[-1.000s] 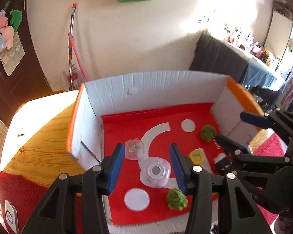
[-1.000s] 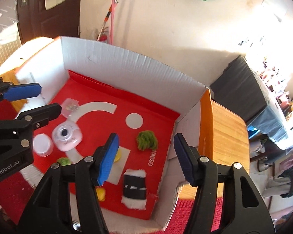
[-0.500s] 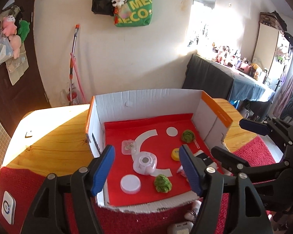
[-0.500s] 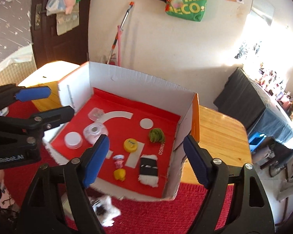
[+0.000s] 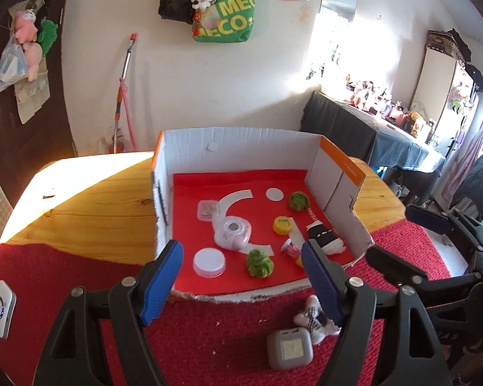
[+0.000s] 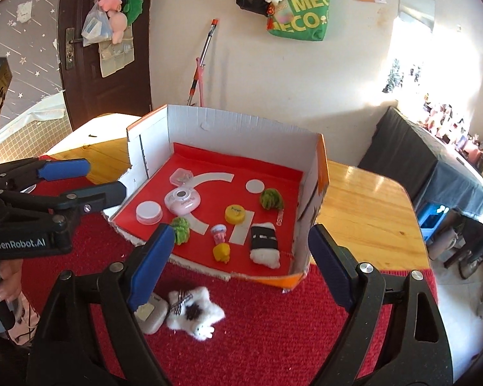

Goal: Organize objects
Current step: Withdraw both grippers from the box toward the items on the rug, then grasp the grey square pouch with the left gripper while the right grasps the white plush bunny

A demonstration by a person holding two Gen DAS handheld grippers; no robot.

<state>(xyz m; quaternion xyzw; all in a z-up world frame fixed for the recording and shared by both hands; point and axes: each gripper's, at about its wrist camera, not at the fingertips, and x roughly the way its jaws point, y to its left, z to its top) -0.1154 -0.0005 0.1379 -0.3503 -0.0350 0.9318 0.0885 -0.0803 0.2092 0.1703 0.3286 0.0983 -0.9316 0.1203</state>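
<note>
Sushi plush (image 6: 264, 241) lying flat in box (image 6: 241, 125), long axis front-to-back; both grippers' fingers (image 6: 151, 263) opening, empty

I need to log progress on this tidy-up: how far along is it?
Mostly done: the box already holds the pink case, yellow cap and sushi plush. Both grippers, left and right, are opening, empty. Left: white plush and grey case on the mat.

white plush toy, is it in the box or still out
Out. The white plush toy lies on the red mat in front of the cardboard box, beside a grey case.
</note>
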